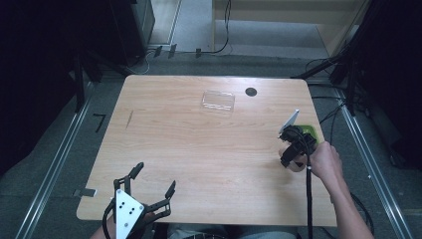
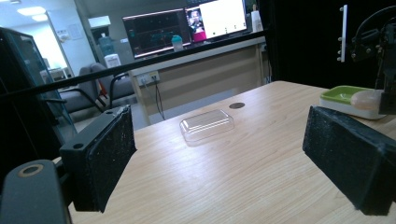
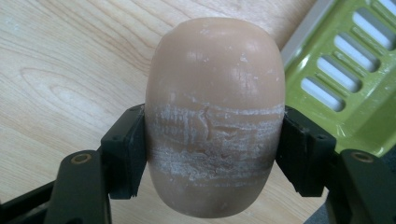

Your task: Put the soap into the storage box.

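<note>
Two grippers work over the pale wooden table (image 1: 199, 149). At the near left corner, the left gripper (image 1: 154, 180) hovers with its jaws spread wide and nothing between them. Farther back, near the middle, a clear plastic rectangular lid (image 1: 218, 100) lies flat. At the right edge, the right gripper (image 3: 212, 149) is clenched on the oval beige bar of soap (image 3: 215, 116), both pads pressing its scuffed midsection, just beside the green slotted soap dish (image 3: 355, 79).

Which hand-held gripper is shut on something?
The right hand-held gripper: its jaws clamp a tan soap bar beside the green dish. The left hand-held gripper stands open with nothing between its jaws.
</note>
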Demonstrator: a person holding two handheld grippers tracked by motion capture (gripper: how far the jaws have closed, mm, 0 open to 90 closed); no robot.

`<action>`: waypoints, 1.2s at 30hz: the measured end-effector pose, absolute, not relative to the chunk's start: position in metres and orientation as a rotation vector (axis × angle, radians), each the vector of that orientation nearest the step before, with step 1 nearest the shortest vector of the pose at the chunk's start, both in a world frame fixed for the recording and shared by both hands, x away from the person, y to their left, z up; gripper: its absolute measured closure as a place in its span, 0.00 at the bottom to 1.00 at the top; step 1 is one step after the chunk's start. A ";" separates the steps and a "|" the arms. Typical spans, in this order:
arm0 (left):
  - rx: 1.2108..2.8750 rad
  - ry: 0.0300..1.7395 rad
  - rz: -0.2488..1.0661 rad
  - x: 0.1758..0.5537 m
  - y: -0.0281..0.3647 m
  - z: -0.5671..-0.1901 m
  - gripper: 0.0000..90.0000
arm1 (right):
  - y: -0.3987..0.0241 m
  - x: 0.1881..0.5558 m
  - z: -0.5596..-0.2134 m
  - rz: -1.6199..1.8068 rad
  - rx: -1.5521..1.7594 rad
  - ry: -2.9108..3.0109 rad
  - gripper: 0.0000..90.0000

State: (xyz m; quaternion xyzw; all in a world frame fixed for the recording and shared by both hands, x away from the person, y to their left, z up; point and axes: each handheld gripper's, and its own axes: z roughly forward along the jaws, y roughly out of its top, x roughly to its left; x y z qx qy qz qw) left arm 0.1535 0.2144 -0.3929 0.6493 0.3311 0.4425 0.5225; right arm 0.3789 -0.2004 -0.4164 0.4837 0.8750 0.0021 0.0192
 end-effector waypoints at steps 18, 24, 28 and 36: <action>1.556 0.792 1.060 0.154 0.214 -0.393 0.11 | -0.217 0.382 -0.411 0.008 1.545 2.675 0.37; 1.558 0.789 1.062 0.154 0.214 -0.393 0.11 | -0.224 0.383 -0.408 0.010 1.576 2.655 0.37; 1.559 0.789 1.061 0.154 0.214 -0.393 0.11 | -0.229 0.384 -0.408 0.016 1.594 2.640 0.37; 1.563 0.788 1.062 0.154 0.214 -0.393 0.11 | -0.235 0.386 -0.407 0.013 1.610 2.624 0.37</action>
